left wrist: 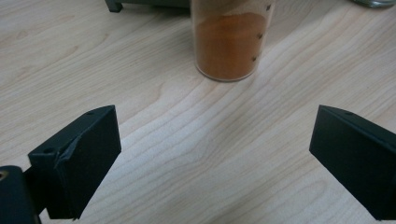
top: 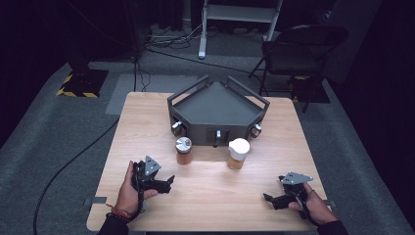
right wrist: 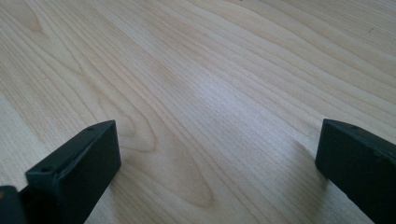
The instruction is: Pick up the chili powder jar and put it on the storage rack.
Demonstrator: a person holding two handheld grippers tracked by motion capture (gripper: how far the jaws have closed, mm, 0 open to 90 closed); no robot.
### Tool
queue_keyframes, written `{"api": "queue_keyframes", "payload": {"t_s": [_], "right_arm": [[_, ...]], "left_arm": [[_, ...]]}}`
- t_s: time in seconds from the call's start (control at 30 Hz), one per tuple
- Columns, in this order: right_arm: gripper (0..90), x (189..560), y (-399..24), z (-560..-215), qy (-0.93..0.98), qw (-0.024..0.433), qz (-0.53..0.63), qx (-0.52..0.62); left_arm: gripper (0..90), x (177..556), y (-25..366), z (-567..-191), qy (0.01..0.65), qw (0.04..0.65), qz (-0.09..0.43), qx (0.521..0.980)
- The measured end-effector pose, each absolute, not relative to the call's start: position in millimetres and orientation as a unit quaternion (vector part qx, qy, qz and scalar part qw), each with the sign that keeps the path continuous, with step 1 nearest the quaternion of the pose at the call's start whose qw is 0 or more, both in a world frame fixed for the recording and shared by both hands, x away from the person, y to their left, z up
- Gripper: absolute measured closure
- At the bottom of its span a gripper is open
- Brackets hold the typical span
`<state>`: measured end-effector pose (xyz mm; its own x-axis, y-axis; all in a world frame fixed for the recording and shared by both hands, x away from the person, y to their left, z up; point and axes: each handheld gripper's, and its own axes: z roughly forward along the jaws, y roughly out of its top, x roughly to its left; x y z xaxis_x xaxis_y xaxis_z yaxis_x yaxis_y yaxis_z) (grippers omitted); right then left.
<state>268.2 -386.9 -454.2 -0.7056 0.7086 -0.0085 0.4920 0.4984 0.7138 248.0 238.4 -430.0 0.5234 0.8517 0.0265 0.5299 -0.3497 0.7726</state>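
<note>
On pale grained table (top: pixel 205 191): cylindrical jar (left wrist: pixel 231 39)

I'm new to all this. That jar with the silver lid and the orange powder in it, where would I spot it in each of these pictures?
High view: the silver-lidded jar stands left of centre, before the dark tray.
Left gripper view: the jar is at top centre, beyond the open jaws, its lid cut off.
Right gripper view: not in it.
Shared landmark: the light wooden table.

Bare table (top: pixel 210 196) between grippers; two jars (top: pixel 184 151) (top: pixel 238 153) and tray (top: pixel 218 110) ahead.
</note>
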Motion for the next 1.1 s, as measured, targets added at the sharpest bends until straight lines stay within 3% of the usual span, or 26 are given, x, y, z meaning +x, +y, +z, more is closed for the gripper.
{"api": "queue_keyframes", "payload": {"t_s": [1.1], "right_arm": [[0.0,269,-387,-454,0.852,0.152,0.356,0.352]], "left_arm": [[2.1,288,216,-429,0.433,0.391,0.21,0.784]]}}
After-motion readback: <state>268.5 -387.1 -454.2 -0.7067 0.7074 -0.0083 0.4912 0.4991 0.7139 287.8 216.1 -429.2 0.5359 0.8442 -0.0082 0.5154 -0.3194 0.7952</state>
